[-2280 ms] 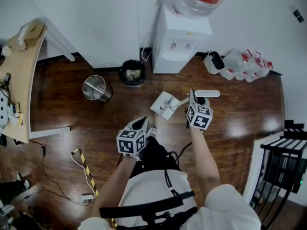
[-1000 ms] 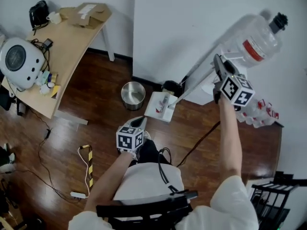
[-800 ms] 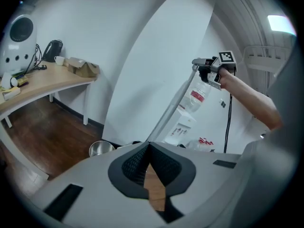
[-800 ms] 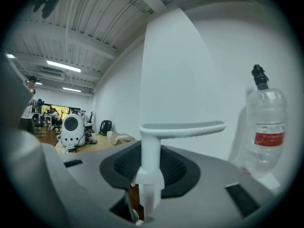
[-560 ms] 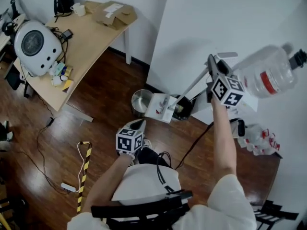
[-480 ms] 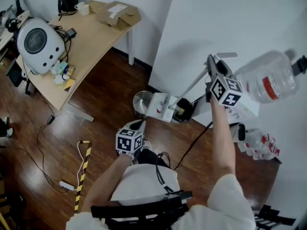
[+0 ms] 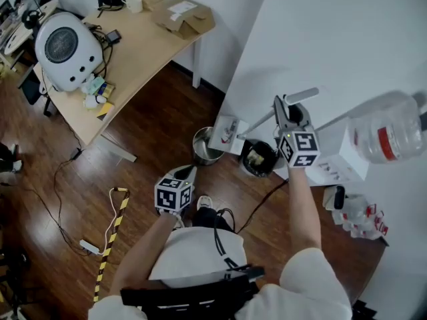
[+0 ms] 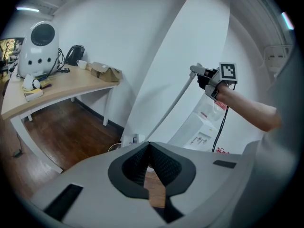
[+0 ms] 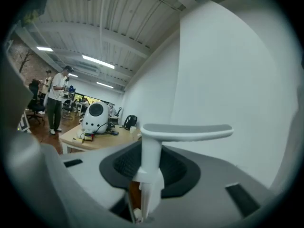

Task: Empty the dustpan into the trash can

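Observation:
In the head view my right gripper (image 7: 283, 109) is shut on the long white handle (image 7: 260, 121) of the dustpan (image 7: 227, 133). The white pan hangs low at the handle's far end, above the floor between a steel bin (image 7: 204, 149) and the black trash can (image 7: 259, 159). The right gripper view shows the handle's stem (image 9: 151, 160) clamped between the pads, with its T-shaped grip (image 9: 187, 131) above. My left gripper (image 7: 189, 173) is lower and nearer my body, shut on nothing. In the left gripper view its pads (image 8: 164, 163) meet at the tip, and the right gripper (image 8: 202, 75) with the handle pole (image 8: 173, 106) shows ahead.
A wooden desk (image 7: 133, 59) stands at the left with a round white device (image 7: 63, 42) and a cardboard box (image 7: 187, 15). A water dispenser (image 7: 340, 162) with its bottle (image 7: 393, 129) stands right of the cans. Cables and a yellow-black strip (image 7: 110, 229) lie on the floor.
My right gripper has come down and moved left with the dustpan handle. The pan now hangs between the steel bin and the black can. The left gripper has drifted slightly.

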Demonstrator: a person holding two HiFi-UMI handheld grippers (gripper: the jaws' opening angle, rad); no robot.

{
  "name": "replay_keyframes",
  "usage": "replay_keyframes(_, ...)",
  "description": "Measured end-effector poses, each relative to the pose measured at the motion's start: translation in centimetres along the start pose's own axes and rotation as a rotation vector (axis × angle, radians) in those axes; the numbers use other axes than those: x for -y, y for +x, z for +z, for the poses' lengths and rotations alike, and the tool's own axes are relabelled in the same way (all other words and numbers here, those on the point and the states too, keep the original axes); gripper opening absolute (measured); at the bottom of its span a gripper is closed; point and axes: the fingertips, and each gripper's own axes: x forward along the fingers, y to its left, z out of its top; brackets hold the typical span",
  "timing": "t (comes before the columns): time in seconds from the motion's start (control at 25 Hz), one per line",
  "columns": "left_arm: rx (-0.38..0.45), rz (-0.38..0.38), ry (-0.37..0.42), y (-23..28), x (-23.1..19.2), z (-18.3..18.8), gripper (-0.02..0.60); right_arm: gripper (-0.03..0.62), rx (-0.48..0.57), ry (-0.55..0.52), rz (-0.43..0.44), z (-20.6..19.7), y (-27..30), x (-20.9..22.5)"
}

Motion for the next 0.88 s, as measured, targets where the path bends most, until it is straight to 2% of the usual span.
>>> replay_keyframes(0.2, 0.001, -0.010, -0.017, 0.2, 0.1, -0.2, -0.011, 0.124, -0.049, -0.141, 0.147, 0.1, -1.8, -3.4)
replay_keyframes(0.32, 0.002, -0.022, -0.013, 0.3, 0.4, -0.2, -0.011, 0.127, -0.102, -0.228, 0.195, 0.0, -2.7, -4.9)
replay_keyframes(0.52, -0.005, -0.040, -0.006, 0.3, 0.9, -0.6, -0.011, 0.127, -0.061, -0.303, 0.246, 0.8, -0.4, -5.6)
replay_keyframes(0.68, -0.005, -0.041, -0.010, 0.0, 1.0, -0.9, -0.011, 0.126, -0.047, -0.408, 0.338, 1.4, 0.1, -8.3)
replay_keyframes(0.88, -0.001, -0.035, -0.019, -0.6, 0.4, -1.1, -0.011, 0.127, -0.039, -0.474, 0.397, 1.4, -0.8, -11.0)
